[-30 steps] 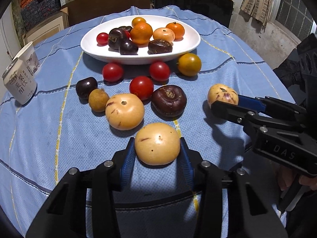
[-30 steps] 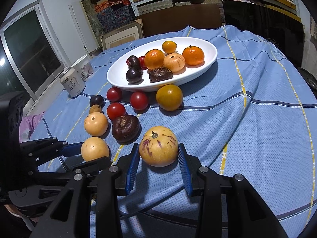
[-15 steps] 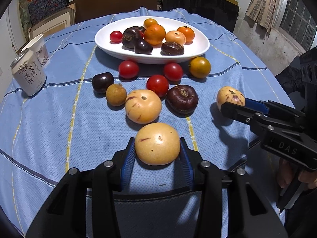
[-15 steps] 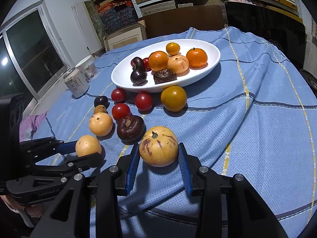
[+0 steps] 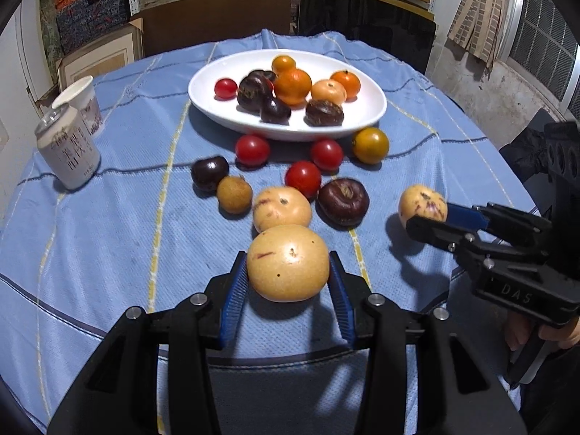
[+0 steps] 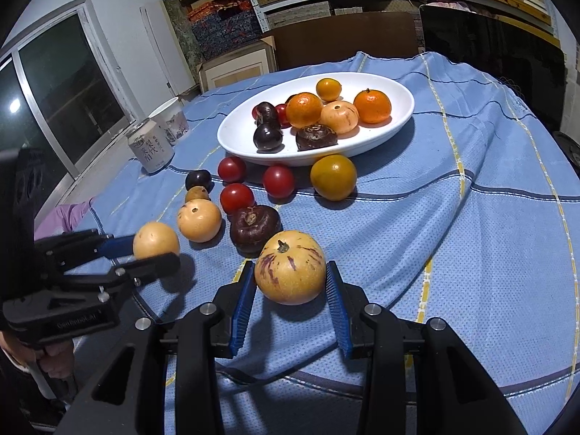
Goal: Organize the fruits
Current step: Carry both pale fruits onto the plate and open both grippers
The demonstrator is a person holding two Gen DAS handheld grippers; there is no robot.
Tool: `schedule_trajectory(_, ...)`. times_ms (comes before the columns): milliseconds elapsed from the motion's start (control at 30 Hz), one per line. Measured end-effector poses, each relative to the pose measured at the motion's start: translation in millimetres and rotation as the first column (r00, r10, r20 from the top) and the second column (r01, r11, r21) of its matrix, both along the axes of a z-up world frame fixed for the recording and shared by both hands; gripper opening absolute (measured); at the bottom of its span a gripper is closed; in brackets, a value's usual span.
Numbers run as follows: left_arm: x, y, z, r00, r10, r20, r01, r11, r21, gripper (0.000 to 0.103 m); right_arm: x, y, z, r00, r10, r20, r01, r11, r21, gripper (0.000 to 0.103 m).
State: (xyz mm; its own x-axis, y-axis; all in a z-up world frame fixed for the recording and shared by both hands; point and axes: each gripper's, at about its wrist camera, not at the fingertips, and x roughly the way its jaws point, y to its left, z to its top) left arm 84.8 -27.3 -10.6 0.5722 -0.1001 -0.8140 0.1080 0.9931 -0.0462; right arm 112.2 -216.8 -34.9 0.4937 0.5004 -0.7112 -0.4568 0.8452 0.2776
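Between the blue pads of my left gripper sits a pale yellow melon, pinched from both sides and lifted above the blue tablecloth, its shadow lying on the cloth beneath it. My right gripper has its own fruit, a yellow melon with purple streaks and a small stem on top, with a pad pressed to each flank and the cloth below it in shadow. From the left camera that streaked melon shows at the right, just past the tips of the right gripper's fingers.

Ahead of both sits the white oval plate, already carrying two oranges, a small yellow-orange fruit, a peach-coloured fruit, a cherry tomato and several dark purple fruits. On the cloth in front of the plate lie three red tomatoes, a yellow-orange tomato touching the plate's near rim, a dark plum, a small brown fruit, another pale melon just beyond the one I hold, and a dark wrinkled fruit beside it.

At the left edge of the table stand a drink can and, behind it, a paper cup, touching or nearly so.
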Motion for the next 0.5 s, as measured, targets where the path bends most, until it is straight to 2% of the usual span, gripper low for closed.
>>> schedule_trajectory(333, 15, 9, 24, 0.999, -0.004, 0.040, 0.005, 1.000, -0.019, 0.043, 5, -3, 13, 0.998, -0.055, 0.012, 0.056, 0.998, -0.030, 0.039)
schedule_trajectory(500, 32, 9, 39, 0.997, -0.003, 0.079, 0.003, 1.000, 0.000, 0.043, 14, -3, 28, 0.997, -0.073, 0.039, 0.074, 0.997, -0.032, 0.039)
